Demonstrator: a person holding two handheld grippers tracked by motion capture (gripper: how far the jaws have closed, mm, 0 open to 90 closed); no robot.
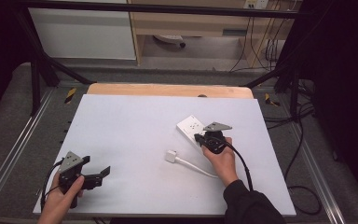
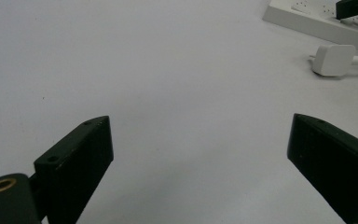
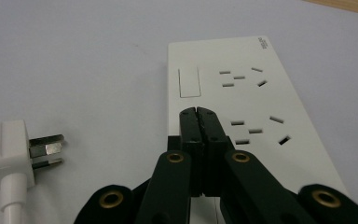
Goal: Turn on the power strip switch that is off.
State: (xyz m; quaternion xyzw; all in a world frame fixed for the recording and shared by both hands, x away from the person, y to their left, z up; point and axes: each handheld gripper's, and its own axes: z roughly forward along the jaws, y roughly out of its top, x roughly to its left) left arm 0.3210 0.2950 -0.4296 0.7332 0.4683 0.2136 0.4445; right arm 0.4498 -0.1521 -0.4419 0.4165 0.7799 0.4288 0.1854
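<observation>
Overhead, a white sheet [image 1: 135,140] covers most of a pale wooden tabletop [image 1: 168,89], whose bare edge shows along the far side at twelve o'clock. Black frame bars [image 1: 37,70] flank the table, grey carpet [image 1: 9,121] lies around it, and beyond stand a white cabinet [image 1: 84,32] and a wooden shelf unit [image 1: 191,23] with cables [image 1: 261,51] hanging by it. A white power strip [image 3: 242,107] lies flat on the sheet at about two o'clock from the sheet's middle, its rocker switch [image 3: 188,82] and two sets of socket slots facing up. The right gripper [image 3: 198,115] has its jaws pressed together with nothing between them, tips resting on or just over the strip's face beside the switch; whether they touch it I cannot tell. A white plug [image 3: 14,149] on its white cord [image 1: 196,167] lies on the sheet near the strip, at about seven o'clock from it, apart from it, prongs pointing at the strip. The left gripper [image 1: 103,171] sits near the sheet's near-left corner at about eight o'clock, jaws spread wide over bare sheet, holding nothing.
</observation>
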